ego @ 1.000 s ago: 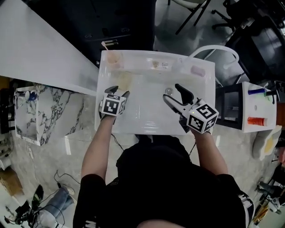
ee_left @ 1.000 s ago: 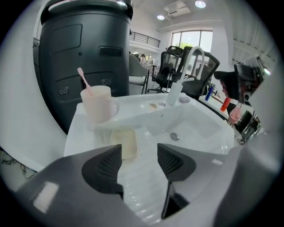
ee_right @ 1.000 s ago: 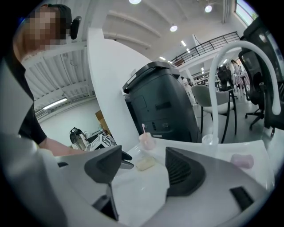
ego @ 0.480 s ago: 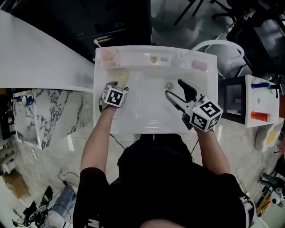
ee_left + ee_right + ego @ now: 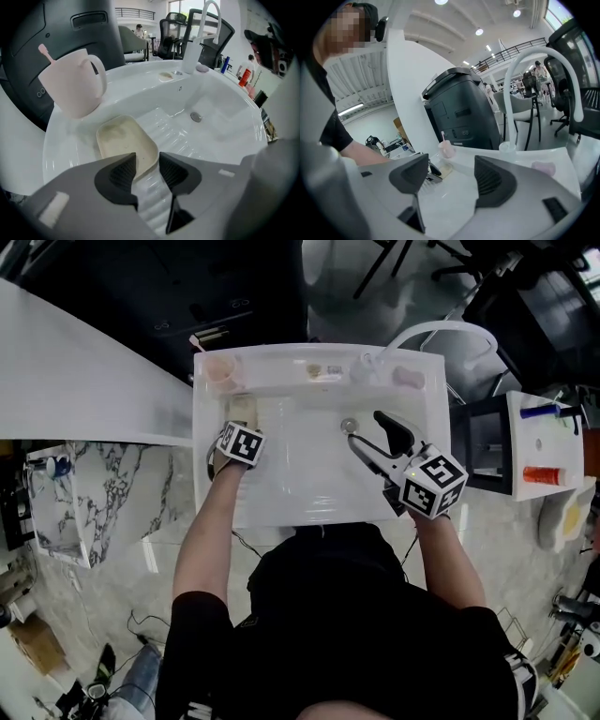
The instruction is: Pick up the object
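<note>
Grasp under way: the left gripper (image 5: 146,165), jaws closing, straddles the dish (image 5: 123,140) rim near the cup (image 5: 70,79). Next, pinch firmly and lift. The right gripper (image 5: 449,180) jaws are wide and empty.

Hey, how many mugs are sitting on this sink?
1: a pink mug on the back left corner of the sink, just beyond the beige dish. None seems hidden.

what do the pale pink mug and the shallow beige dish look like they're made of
Pale pink mug: likely matte plastic; dull, even surface, no glints. Shallow beige dish: probably plastic too; thin rim, flat sheen with faint speckling, though glazed ceramic can't be ruled out.
</note>
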`<action>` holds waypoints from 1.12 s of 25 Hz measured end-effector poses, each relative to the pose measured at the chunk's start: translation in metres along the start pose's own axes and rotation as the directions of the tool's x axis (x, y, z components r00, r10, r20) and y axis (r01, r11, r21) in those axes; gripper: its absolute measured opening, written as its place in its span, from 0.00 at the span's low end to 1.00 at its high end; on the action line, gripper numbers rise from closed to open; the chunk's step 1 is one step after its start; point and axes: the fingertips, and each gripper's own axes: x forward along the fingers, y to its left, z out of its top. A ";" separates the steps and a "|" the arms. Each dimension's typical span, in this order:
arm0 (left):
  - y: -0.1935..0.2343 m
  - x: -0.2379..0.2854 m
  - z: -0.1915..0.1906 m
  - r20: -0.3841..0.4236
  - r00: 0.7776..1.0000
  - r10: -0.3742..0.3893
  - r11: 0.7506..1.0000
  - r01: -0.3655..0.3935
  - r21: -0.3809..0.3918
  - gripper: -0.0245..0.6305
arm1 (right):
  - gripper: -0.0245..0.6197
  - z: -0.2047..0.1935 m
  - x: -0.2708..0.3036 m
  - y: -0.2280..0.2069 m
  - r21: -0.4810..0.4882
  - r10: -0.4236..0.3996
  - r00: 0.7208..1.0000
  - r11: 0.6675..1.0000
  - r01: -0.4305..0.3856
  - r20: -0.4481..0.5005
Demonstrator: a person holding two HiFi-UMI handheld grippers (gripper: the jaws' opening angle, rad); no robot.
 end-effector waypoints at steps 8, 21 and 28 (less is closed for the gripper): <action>-0.004 -0.006 0.004 0.053 0.998 0.020 1.000 -0.021 0.020 0.17 | 0.48 0.000 -0.016 0.014 -0.013 -0.027 1.000 1.000 0.027 -0.002; -0.042 -0.066 0.017 0.252 0.966 -0.065 0.998 0.064 0.012 0.09 | 0.48 0.002 -0.054 0.058 -0.074 -0.078 0.997 0.994 0.078 0.002; -0.048 -0.121 0.023 0.355 0.934 -0.036 0.997 0.059 -0.055 0.09 | 0.48 0.011 -0.074 0.060 -0.082 -0.061 0.996 0.994 0.066 0.059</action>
